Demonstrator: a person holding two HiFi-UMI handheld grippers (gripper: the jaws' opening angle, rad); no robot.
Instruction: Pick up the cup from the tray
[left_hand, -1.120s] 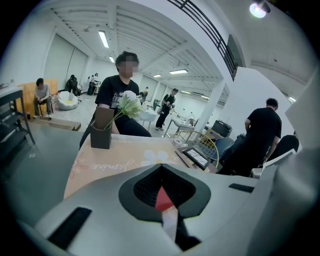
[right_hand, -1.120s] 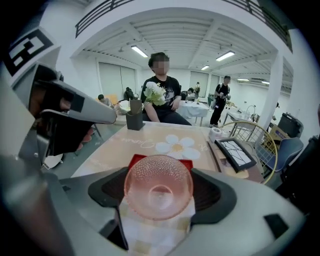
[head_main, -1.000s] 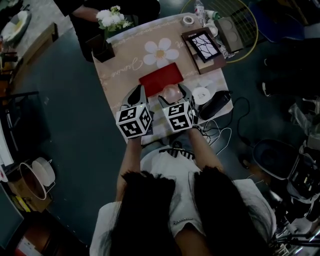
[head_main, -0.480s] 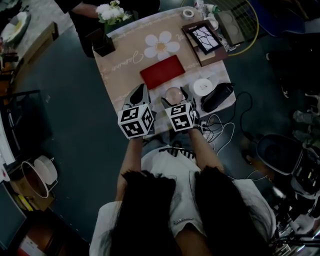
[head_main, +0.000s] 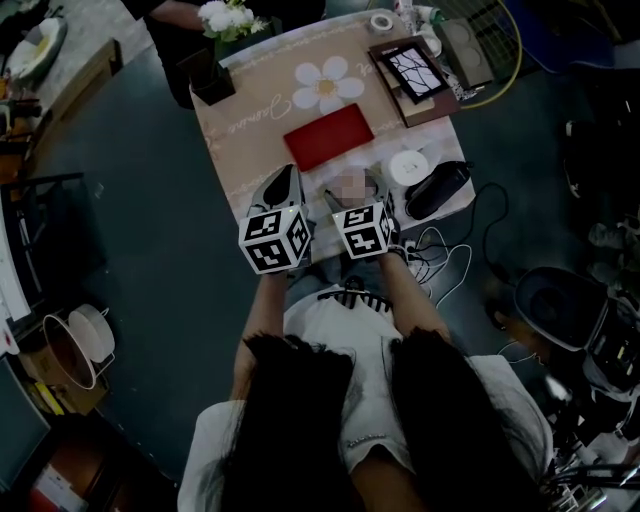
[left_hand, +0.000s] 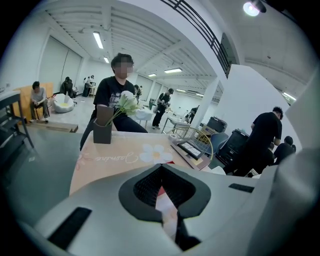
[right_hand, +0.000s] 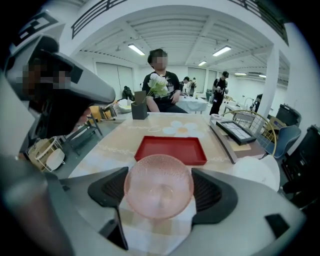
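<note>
Right gripper clamps the pink cup, lower centre, off the red tray: it is best kept level; left gripper closed, empty.

Desk under beige daisy-print cloth. Red rectangular tray mid-desk. Dark square vase with white flowers at far left corner. Black-framed picture, white tape roll, white round disc along right side.

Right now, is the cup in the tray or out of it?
Out. The cup sits gripped in the right claw, on the near side of the red tray, whose floor is bare.
</note>
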